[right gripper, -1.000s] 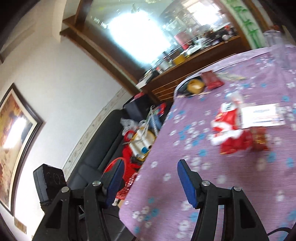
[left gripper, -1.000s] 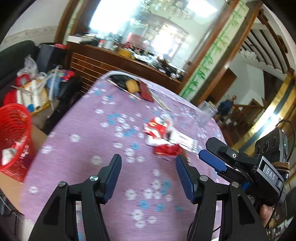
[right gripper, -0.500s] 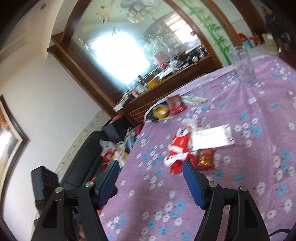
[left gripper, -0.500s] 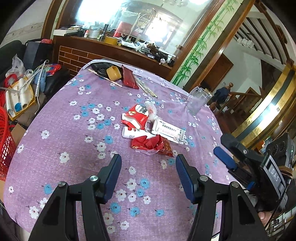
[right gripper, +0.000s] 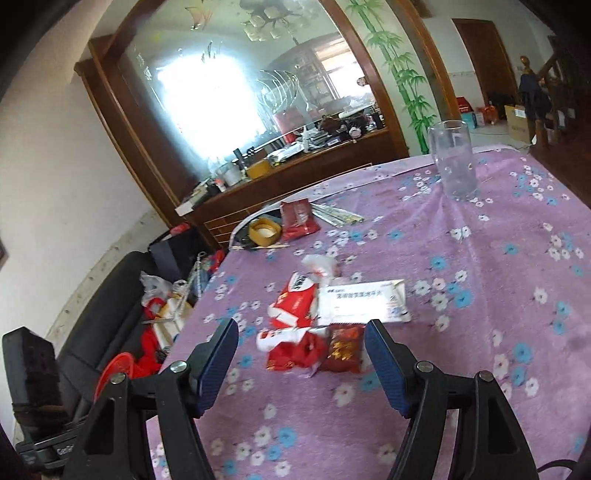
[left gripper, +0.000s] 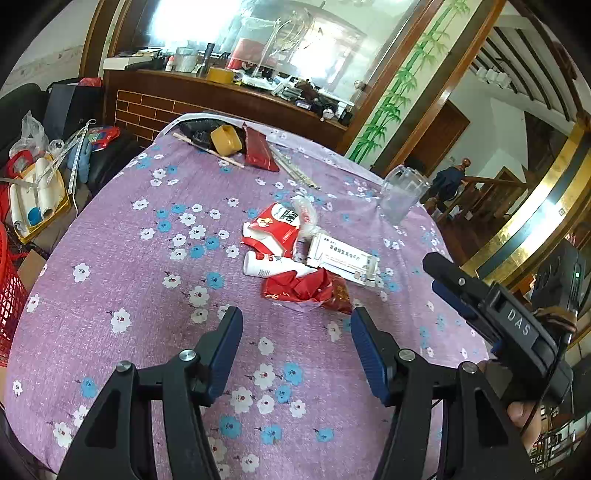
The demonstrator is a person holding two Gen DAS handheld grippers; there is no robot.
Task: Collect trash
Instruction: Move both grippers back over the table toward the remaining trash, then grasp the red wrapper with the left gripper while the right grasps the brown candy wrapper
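Jaws of the left gripper [left gripper: 295,345] and right gripper [right gripper: 301,356] stand spread, empty; the crumpled red wrapper [left gripper: 301,288] looks light and crushable, best pinched at its bunched middle.

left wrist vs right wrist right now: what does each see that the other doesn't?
Left wrist only: the right gripper, off to the right above the table edge, the staircase behind it, and part of a red basket at the left edge.
Right wrist only: the chandelier reflection in the mirror and the cardboard boxes past the doorway.
Both: the purple floral tablecloth, the red wrapper pile ahead of the open left gripper, the white box, the glass and the yellow bowl.
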